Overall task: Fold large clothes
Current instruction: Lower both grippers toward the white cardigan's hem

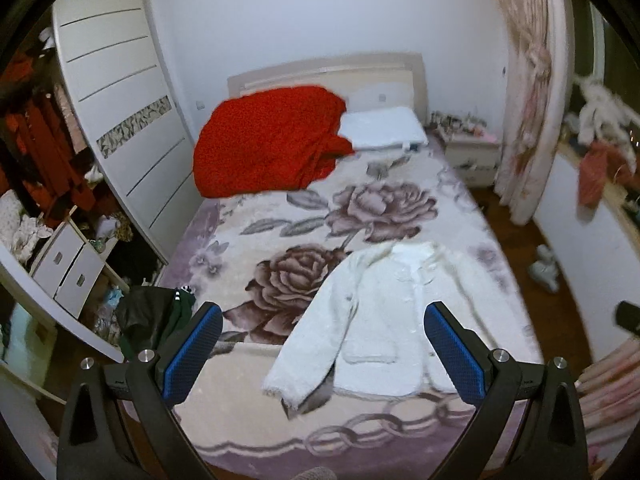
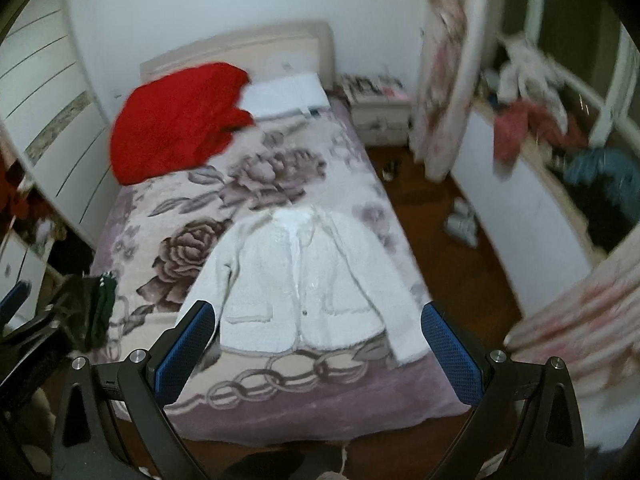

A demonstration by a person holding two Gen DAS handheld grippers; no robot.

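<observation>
A white fluffy jacket (image 1: 380, 320) lies flat, front up, on the near right part of the bed, sleeves spread; it also shows in the right wrist view (image 2: 300, 276). My left gripper (image 1: 322, 312) is open and empty, held above the bed's foot end. My right gripper (image 2: 318, 310) is open and empty, held above the jacket's hem. Part of the left gripper shows at the left edge of the right wrist view (image 2: 16, 300).
The bed carries a rose-pattern blanket (image 1: 304, 240), a red blanket (image 1: 268, 140) and a white pillow (image 1: 380, 128) at the head. Dark clothes (image 1: 156, 316) hang at the bed's left edge. An open wardrobe (image 1: 48, 160) stands left, a nightstand (image 1: 472, 152) and curtain (image 1: 528, 100) right.
</observation>
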